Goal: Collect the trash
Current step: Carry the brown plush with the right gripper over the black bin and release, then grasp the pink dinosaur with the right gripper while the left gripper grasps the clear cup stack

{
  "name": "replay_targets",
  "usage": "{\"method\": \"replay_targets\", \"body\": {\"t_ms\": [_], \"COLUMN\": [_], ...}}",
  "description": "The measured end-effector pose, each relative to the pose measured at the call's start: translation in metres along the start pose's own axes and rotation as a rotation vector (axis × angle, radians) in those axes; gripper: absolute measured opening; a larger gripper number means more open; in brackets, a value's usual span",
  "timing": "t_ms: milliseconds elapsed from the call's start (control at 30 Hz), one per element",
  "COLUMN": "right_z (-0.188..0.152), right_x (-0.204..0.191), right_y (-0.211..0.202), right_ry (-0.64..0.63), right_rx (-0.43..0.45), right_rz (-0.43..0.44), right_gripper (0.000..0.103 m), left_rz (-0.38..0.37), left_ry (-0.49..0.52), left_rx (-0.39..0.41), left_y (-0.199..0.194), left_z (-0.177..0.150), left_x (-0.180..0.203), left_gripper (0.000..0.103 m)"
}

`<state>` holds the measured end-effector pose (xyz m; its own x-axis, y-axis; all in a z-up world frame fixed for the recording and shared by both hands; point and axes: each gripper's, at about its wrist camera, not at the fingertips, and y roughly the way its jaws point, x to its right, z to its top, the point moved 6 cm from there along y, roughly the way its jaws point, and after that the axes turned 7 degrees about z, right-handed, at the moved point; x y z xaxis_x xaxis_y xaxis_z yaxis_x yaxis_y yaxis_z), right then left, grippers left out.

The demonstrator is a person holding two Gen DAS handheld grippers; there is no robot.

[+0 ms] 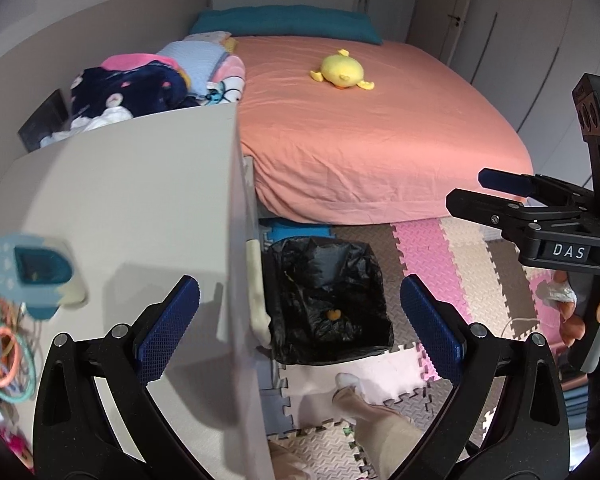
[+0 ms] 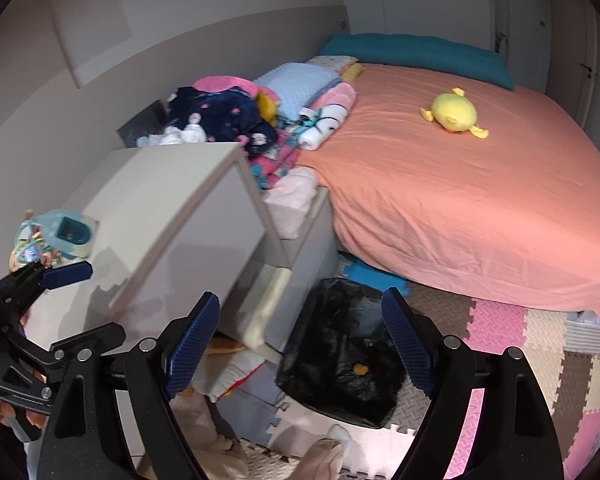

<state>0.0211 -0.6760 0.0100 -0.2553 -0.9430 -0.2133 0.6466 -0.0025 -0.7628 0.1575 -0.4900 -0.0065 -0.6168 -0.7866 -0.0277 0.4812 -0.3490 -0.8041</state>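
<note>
Left wrist view: your left gripper (image 1: 296,328) hangs above the floor with its fingers spread, nothing between them. Item one, the trash bin (image 1: 328,304), lined with a black bag, stands on the foam floor mats (image 1: 460,264) just beside the white desk (image 1: 140,200) and near the foot of the bed (image 1: 360,132); a small orange scrap (image 1: 333,314) lies at its bottom. Item two, your right gripper (image 2: 300,344), likewise hangs over the bin, fingers spread and empty. Item three, a crumpled white wad (image 1: 558,294), seemingly tissue, sits tucked in your right hand against the handle. Item four, clutter on the desk's left: a blue toy (image 2: 70,232) and coloured bands (image 1: 4,344). A yellow plush (image 1: 342,70) rests far off on the bed.

Step in hand, by my reading: between pieces, both tools free. The next move calls for picking out a further piece of trash and closing on it.
</note>
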Motion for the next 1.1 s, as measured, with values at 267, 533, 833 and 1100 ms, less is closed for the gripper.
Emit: {"method": "replay_targets", "body": {"t_ms": [267, 533, 833, 1100], "right_z": [-0.003, -0.021, -0.041, -0.056], "right_x": [-0.083, -0.173, -0.257, -0.316], "right_y": [-0.003, 0.009, 0.026, 0.041], "right_ry": [-0.095, -0.186, -0.265, -0.312], "right_rx": [-0.003, -0.035, -0.076, -0.106], "right_rz": [0.094, 0.171, 0.261, 0.344], "right_gripper": [0.083, 0.083, 0.083, 0.083], "left_rz": [0.059, 0.143, 0.232, 0.339], "left_ry": [-0.052, -0.131, -0.268, -0.467], "left_rx": [0.040, 0.066, 0.067, 0.044], "left_y": [-0.045, -0.092, -0.128, -0.140], "left_z": [-0.039, -0.083, -0.136, -0.179], "left_x": [-0.056, -0.119, -0.198, -0.274], "left_gripper": [0.097, 0.097, 0.097, 0.097]}}
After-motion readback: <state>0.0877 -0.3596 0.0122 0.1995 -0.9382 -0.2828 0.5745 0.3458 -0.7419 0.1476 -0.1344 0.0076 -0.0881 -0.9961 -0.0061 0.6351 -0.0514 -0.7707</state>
